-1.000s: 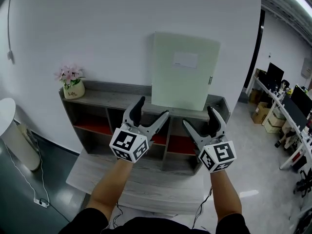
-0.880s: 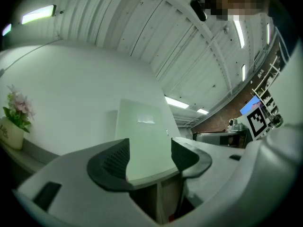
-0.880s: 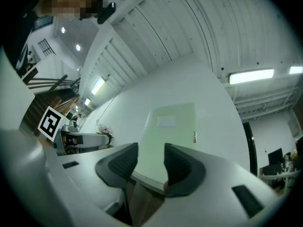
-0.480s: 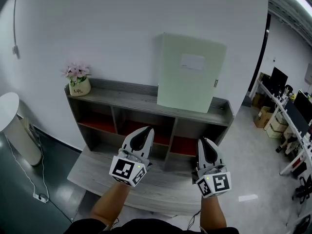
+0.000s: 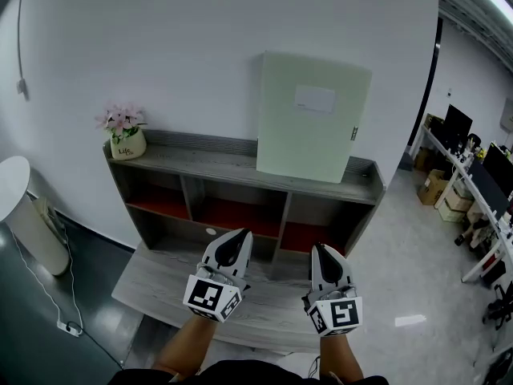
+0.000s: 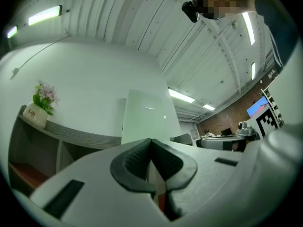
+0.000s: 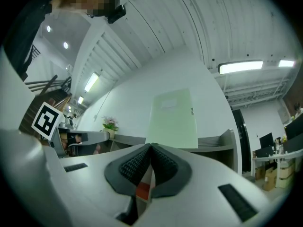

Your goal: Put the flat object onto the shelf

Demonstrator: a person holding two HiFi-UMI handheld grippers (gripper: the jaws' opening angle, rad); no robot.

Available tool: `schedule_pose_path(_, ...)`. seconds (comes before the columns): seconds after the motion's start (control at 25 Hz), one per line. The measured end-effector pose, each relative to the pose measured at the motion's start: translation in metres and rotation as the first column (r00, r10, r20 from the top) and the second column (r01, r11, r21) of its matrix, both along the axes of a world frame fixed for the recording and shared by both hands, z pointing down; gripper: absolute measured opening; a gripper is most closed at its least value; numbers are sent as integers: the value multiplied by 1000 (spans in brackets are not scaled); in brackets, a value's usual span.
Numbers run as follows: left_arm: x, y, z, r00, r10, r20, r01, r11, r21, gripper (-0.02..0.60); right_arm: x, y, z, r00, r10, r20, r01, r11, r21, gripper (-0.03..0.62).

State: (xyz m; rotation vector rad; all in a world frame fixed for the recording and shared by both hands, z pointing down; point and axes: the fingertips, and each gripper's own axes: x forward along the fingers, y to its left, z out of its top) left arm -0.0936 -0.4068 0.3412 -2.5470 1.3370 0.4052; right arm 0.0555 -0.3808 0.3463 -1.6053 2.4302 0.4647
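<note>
A pale green flat folder [image 5: 311,117] stands upright on top of the grey shelf unit [image 5: 240,171], leaning on the white wall. It also shows in the left gripper view as the folder [image 6: 147,117] and in the right gripper view as the folder [image 7: 173,119]. My left gripper [image 5: 233,244] and right gripper [image 5: 326,259] hang side by side over the low bench, well in front of and below the folder. Both are shut with nothing between the pads [image 6: 142,162], and the right one's pads [image 7: 156,167] touch too.
A small pot of pink flowers [image 5: 123,135] sits at the shelf top's left end. The shelf has red-floored compartments [image 5: 232,215] below. A grey wooden bench [image 5: 160,283] lies in front. A round white table [image 5: 20,215] stands at left; office desks [image 5: 481,183] stand at right.
Both grippers have gone from wide open to shut and have drawn back and down from the shelf toward the bench. The folder stays leaning on the wall.
</note>
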Motion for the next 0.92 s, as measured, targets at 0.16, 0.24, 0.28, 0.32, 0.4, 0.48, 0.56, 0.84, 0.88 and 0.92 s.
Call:
schedule_pose_path(0.16, 0, 0, 0, 1000, -12, 11, 12, 1000, 3, 8, 0, -1, 2, 1000, 7, -3, -7, 1000, -4, 25)
schedule_pose_path(0.24, 0, 1, 1, 999, -29, 20, 28, 1000, 9, 8, -2, 0, 2, 1000, 6, -6, -6, 1000, -1, 25)
schedule_pose_path(0.28, 1, 1, 2, 999, -36, 25, 35, 999, 11, 8, -2, 0, 2, 1000, 6, -6, -6, 1000, 0, 25)
schedule_pose_path(0.32, 1, 2, 3, 999, -40, 30, 40, 999, 10, 8, -2, 0, 2, 1000, 6, -5, -6, 1000, 1, 25)
schedule_pose_path(0.4, 3, 2, 5, 998, -46, 36, 46, 999, 5, 8, -1, 0, 1, 1000, 8, -2, -8, 1000, 2, 23)
schedule_pose_path(0.48, 3, 1, 6, 998, -50, 37, 50, 999, 0, 8, 0, 0, 1, 1000, 6, -2, -6, 1000, 2, 24)
schedule_pose_path(0.56, 3, 1, 7, 998, -53, 36, 54, 999, -2, 8, 0, 1, 1, 1000, 5, -3, -5, 1000, 3, 23)
schedule_pose_path(0.84, 5, 1, 10, 998, -58, 29, 59, 998, -14, 8, 4, 1, 3, 1000, 8, -9, -8, 1000, 1, 23)
schedule_pose_path(0.88, 5, 1, 10, 998, -58, 29, 59, 998, -16, 8, 4, 2, 2, 1000, 9, -9, -9, 1000, 1, 23)
schedule_pose_path(0.92, 6, 1, 10, 998, -58, 29, 59, 998, -18, 8, 5, 3, 2, 1000, 11, -9, -11, 1000, 1, 23)
